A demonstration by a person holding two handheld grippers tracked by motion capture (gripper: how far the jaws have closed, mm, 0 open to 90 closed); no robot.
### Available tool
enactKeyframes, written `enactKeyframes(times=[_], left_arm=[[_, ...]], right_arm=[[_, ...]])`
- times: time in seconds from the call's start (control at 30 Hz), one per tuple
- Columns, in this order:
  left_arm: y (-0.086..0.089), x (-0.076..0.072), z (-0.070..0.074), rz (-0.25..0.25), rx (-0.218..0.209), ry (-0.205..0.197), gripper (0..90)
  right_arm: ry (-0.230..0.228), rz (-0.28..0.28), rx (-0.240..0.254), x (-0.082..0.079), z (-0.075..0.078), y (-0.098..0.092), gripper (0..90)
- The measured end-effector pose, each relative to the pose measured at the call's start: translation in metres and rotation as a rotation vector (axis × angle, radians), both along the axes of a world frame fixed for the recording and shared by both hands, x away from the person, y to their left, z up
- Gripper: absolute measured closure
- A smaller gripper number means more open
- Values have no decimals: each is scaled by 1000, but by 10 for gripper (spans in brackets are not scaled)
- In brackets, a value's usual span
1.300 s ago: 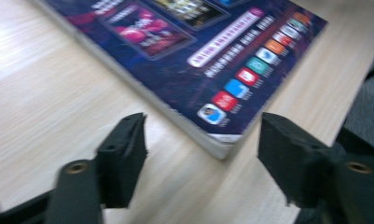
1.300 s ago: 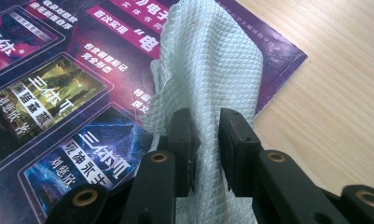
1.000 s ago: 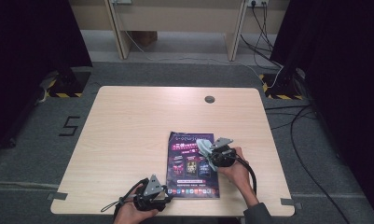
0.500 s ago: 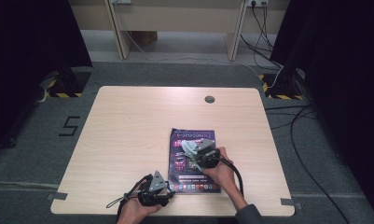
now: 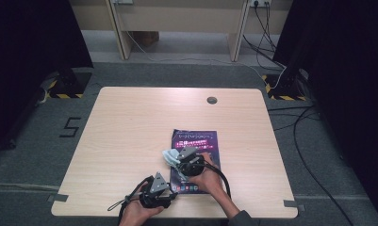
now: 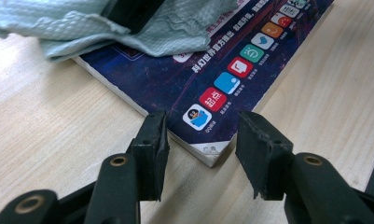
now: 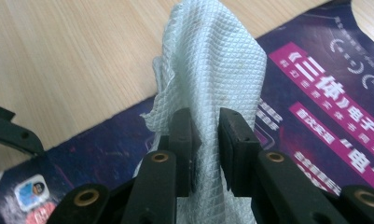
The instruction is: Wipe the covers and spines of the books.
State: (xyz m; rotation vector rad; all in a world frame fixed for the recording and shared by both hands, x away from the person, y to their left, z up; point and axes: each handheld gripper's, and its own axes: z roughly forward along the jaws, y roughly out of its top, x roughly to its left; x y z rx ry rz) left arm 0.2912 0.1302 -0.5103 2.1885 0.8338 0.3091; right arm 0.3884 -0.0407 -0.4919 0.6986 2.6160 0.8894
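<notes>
**Wiping the magazine cover**

My left gripper [image 6: 201,156] sits at the table's [image 5: 130,122] near edge, jaws apart around the magazine's [image 6: 184,79] near corner without pinching it, placed to steady it. Farther in, my right gripper [image 7: 204,140] is clamped on the pale cloth [image 7: 212,70], dragging it over the cover's left edge.

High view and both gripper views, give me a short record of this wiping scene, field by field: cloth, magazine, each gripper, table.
cloth: pale green textured wipe, pinched between the right gripper's fingers, lying on the magazine's left part
magazine: dark purple glossy magazine, flat on the table, near the front edge
right gripper: shut on the cloth, over the magazine
left gripper: open, fingers either side of the magazine's near corner, not pressing it
table: light wooden table, round grey cable hole near the far edge
</notes>
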Motion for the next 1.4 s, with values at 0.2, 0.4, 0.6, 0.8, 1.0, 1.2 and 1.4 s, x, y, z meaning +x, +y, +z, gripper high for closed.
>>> enactKeyframes(times=[0.2, 0.4, 0.6, 0.8, 1.0, 1.2, 1.4], left_arm=[[7, -2, 3, 11, -43, 15, 431], [24, -5, 8, 6, -64, 26, 322], [40, 0, 9, 43, -32, 39, 246], [58, 5, 10, 94, 9, 21, 222], [74, 12, 11, 166, 12, 12, 221], [76, 14, 10, 181, 18, 21, 222], [77, 14, 9, 198, 26, 24, 223]], right_arm=[[-5, -53, -15, 4, 1, -29, 759], [-14, -185, -45, 10, 4, -83, 755], [-6, -271, -34, 16, 4, -111, 753], [-27, -258, -61, 13, 4, -102, 759], [-17, -189, -40, 8, 3, -76, 758], [-12, -100, -28, 1, 2, -39, 758], [-7, -34, -19, -11, 1, -10, 759]])
